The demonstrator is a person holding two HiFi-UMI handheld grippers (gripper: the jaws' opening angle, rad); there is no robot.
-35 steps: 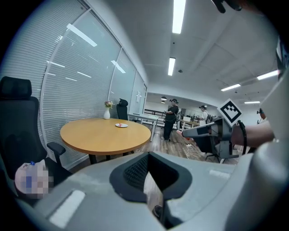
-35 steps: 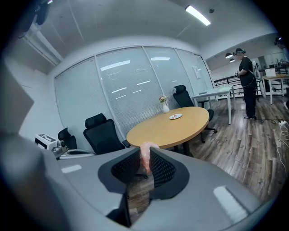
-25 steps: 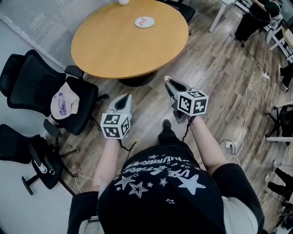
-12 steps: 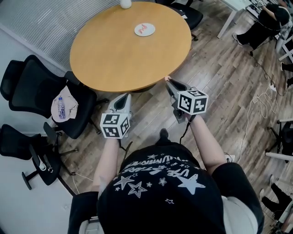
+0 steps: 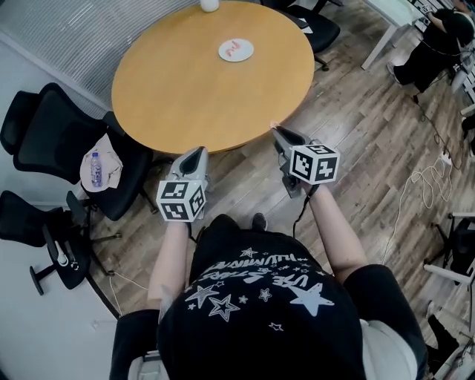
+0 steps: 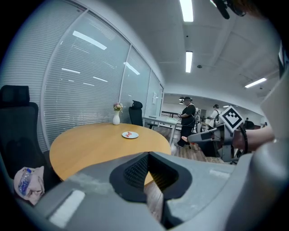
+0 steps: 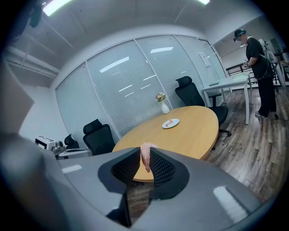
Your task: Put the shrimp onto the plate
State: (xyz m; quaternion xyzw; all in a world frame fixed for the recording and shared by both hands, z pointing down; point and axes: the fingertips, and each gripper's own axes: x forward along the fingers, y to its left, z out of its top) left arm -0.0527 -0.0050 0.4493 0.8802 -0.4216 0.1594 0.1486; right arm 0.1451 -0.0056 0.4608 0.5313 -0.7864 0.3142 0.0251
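Note:
A white plate (image 5: 236,50) with some red food on it lies on the far side of the round wooden table (image 5: 185,82). It also shows in both gripper views, plate (image 7: 170,123) and plate (image 6: 130,135). My right gripper (image 5: 275,130) hovers at the table's near edge, shut on a pale pink shrimp (image 7: 146,156) that stands up between its pads. My left gripper (image 5: 194,151) is held level at the table's near edge, to the left of the right one. Its jaws are closed together with nothing in them. From the left gripper view the right gripper (image 6: 195,139) shows with the shrimp at its tip.
A white vase (image 5: 209,4) with flowers stands at the table's far edge. Black office chairs (image 5: 44,141) stand to the left, one holding a cloth and a water bottle (image 5: 95,168). Another chair (image 5: 318,24) is behind the table. Cables (image 5: 430,174) lie on the wooden floor at right.
The person has stepped toward the table. Both grippers have come forward to its near edge. The right gripper still holds the shrimp.

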